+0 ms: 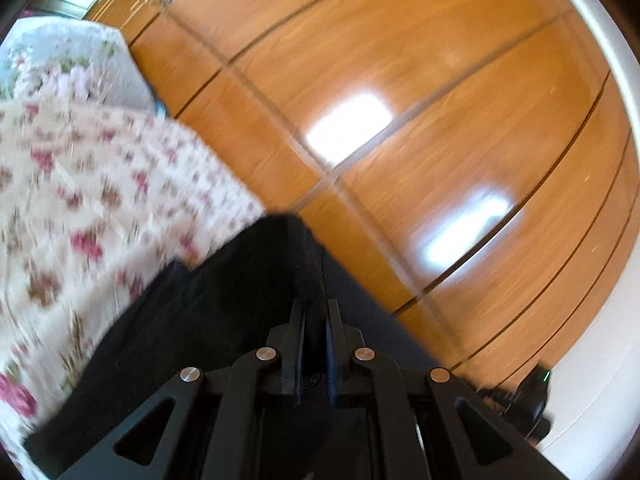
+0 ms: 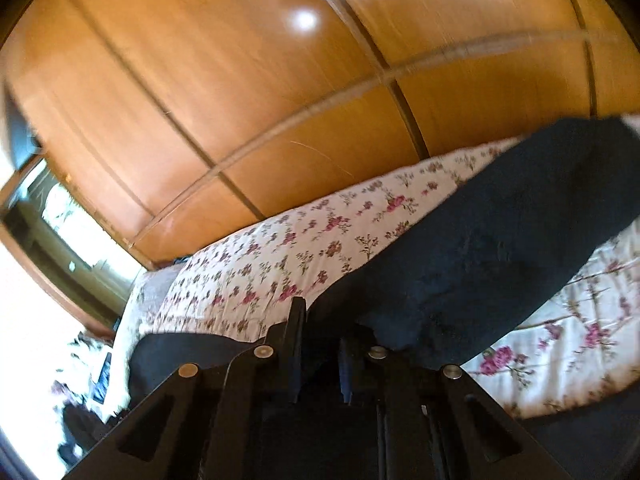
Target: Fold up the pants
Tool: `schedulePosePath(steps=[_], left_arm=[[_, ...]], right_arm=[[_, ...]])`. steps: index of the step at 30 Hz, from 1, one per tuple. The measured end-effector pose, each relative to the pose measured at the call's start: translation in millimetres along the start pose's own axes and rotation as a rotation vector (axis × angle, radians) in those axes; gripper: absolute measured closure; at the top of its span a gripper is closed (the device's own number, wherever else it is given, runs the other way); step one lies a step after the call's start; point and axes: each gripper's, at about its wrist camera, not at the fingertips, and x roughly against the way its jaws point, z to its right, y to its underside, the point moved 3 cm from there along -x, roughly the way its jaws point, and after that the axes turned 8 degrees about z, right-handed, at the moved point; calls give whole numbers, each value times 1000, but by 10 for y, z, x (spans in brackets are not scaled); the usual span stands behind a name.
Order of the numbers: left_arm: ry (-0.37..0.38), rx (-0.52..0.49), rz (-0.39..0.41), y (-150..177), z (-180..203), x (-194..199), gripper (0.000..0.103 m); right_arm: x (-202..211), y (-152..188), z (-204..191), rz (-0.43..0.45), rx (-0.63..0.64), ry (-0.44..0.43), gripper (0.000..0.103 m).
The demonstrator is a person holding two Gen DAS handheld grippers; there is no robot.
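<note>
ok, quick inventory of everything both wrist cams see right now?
pants: 1, dark navy/black, lifted over the bed, fabric between both grippers' fingers
bedspread: 1, white with pink floral print, on the bed under the pants
wardrobe: 1, orange-brown glossy wood panels, behind the bed
window: 1, bright, wood-framed, far left in right wrist view
left gripper: 1, black, shut on pants
right gripper: 1, black, shut on pants

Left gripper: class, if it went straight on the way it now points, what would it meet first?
The left gripper is shut on the black pants. Beyond that fold, it would probably meet the wooden wardrobe doors, though blur leaves depth unclear.
</note>
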Motion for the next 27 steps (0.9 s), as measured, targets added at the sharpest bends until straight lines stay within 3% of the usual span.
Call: schedulePosePath(steps=[7,12,19,24,27], left_arm=[[21,105,35,-207,-59,236,95],[-48,124,11,-123,-295,450,95],[-188,155,-92,270,-689,718,95],[-211,138,-132,450,-741,751,94],[-170,151,-117,384,-677,791,94]], right_arm=[[388,391,-319,39,184,-31,88],[489,812,-365,-15,190,-81,88],[508,1395,-283,-114,248,-62,88],[417,1544,-153,-151,235,-52,88],[489,1464,-188,-122,207,-78,88]])
